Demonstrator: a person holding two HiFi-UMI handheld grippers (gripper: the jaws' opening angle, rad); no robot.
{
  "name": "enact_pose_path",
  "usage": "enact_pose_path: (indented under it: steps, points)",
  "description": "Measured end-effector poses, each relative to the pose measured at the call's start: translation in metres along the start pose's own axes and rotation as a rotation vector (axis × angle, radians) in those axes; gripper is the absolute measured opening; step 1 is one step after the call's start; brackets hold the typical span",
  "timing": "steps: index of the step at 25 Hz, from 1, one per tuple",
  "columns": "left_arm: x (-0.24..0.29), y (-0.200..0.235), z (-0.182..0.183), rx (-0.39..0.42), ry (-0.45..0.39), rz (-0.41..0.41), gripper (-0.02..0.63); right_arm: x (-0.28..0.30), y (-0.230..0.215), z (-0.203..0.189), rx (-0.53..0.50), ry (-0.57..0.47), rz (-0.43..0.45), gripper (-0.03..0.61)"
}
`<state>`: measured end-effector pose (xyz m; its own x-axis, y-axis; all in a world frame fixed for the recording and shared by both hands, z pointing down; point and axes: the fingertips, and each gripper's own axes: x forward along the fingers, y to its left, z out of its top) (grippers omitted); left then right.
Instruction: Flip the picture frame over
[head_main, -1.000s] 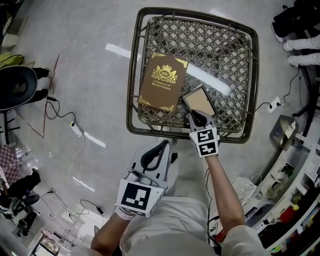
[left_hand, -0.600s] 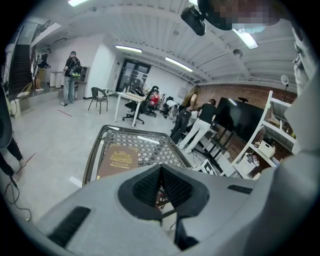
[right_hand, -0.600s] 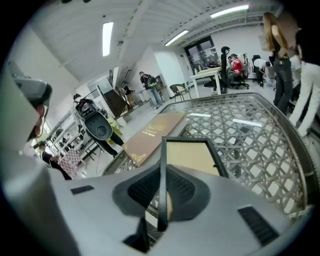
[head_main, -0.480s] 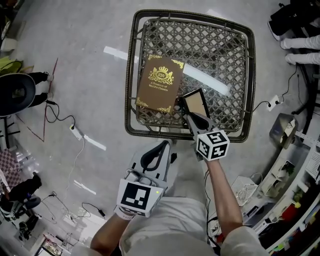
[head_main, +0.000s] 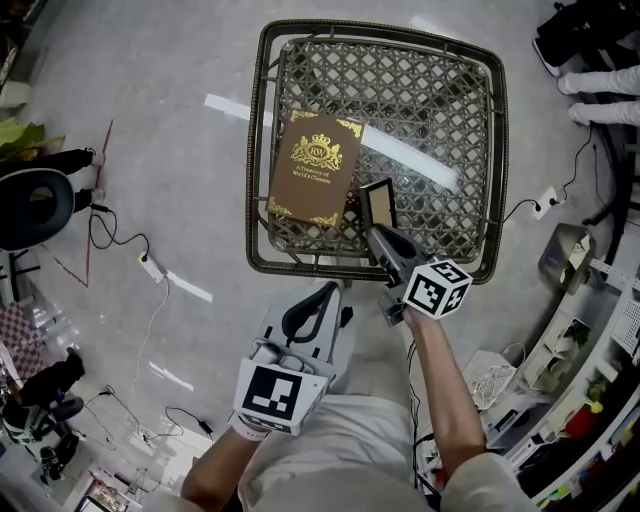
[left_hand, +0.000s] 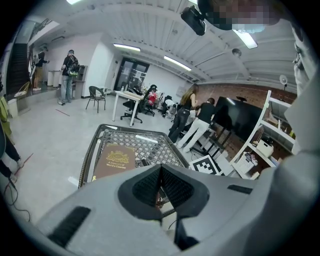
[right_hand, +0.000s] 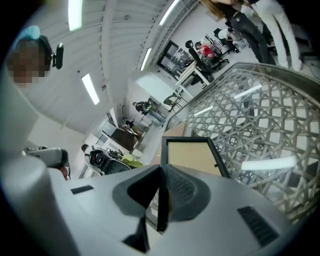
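Observation:
A small black picture frame (head_main: 378, 205) with a tan panel stands tilted up on edge over the woven wicker table (head_main: 470, 180), next to a brown book (head_main: 312, 170). My right gripper (head_main: 381, 238) is shut on the frame's near edge and is rolled to one side. In the right gripper view the picture frame (right_hand: 192, 157) rises from between the jaws. My left gripper (head_main: 305, 320) hangs low in front of the table, shut and holding nothing. In the left gripper view the brown book (left_hand: 116, 160) lies on the table ahead.
Cables and a power strip (head_main: 152, 262) lie on the grey floor to the left. A black chair base (head_main: 35, 195) stands at far left. Shelving and clutter (head_main: 590, 380) fill the right side. A person's legs (head_main: 600, 90) are at upper right.
My right gripper has rolled over, and the frame has risen from lying almost flat to standing steeply on edge. The left gripper has stayed put.

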<state>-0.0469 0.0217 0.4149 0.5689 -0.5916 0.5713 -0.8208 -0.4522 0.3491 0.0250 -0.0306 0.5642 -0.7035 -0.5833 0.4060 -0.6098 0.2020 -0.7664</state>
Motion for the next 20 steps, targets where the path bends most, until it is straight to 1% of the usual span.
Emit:
enact_pose_path:
  steps: [6,10,12,15,20]
  points:
    - [-0.001,0.006,-0.006,0.005,0.011,0.011,0.017,0.005,0.001,0.005,0.118,-0.047,0.063,0.054]
    - [0.0,0.007,-0.006,0.001,0.013,0.013,0.017,0.009,0.005,0.01,0.268,-0.091,0.151,0.054]
    - [0.001,0.007,-0.004,0.002,0.005,0.013,0.018,0.011,0.007,0.012,0.321,-0.113,0.184,0.054]
    - [0.001,0.009,-0.004,0.0,0.002,0.015,0.017,0.017,0.012,0.013,0.379,-0.132,0.227,0.054]
    - [0.0,0.013,-0.004,-0.006,0.011,0.024,0.017,0.023,0.013,0.011,0.436,-0.144,0.256,0.054]
